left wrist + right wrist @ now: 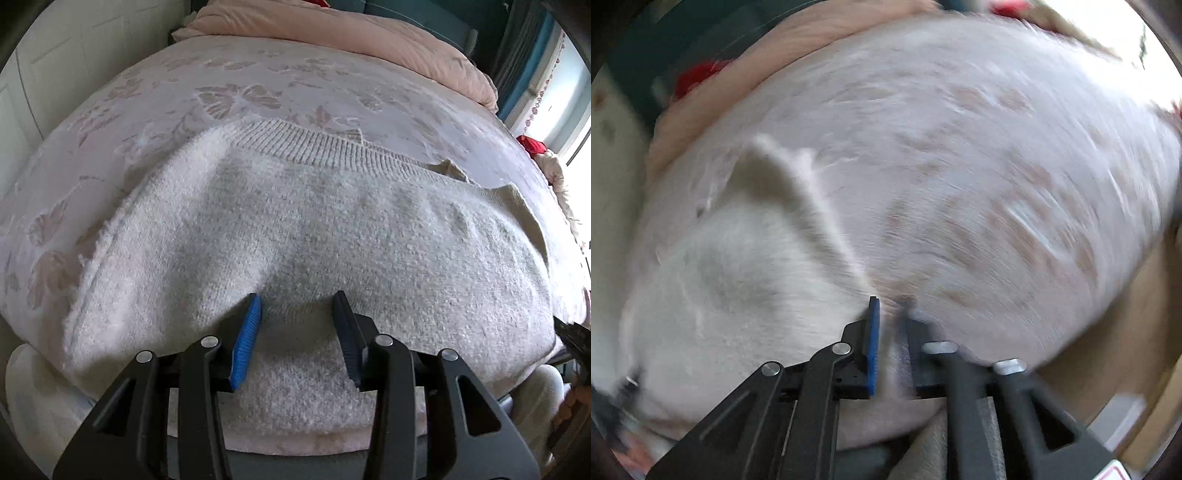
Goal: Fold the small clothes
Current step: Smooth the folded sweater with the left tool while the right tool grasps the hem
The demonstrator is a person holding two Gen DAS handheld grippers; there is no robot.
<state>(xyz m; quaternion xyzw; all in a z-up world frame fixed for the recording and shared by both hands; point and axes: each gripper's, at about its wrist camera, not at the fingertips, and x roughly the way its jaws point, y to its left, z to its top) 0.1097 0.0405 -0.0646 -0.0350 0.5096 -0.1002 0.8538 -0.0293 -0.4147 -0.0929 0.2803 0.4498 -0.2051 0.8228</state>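
Bedding fills the left wrist view: a bed [155,122] with a pale pink cover printed with butterflies and flowers. Across its near half lies a fuzzy white sweater [332,236], spread mostly flat, with its ribbed band along the far edge. A thick fold of the knit runs along the sweater's left side. The left gripper [299,306] points down at the sweater's near part. Its jaws stand apart, one pad blue and one dark, with sweater visible in the gap and nothing pinched between them. A peach quilt [369,37] is heaped at the far end of the bed. At the right edge, part of a dark tool shows.

Blur smears the right wrist view. The sweater [731,280] lies at lower left on the bed [997,147], with one corner or fold raised in a soft peak. The right gripper [891,306] sits at the sweater's right edge. Its jaws are nearly together, with only a narrow gap. Whether any cloth is caught between them cannot be told through the blur.
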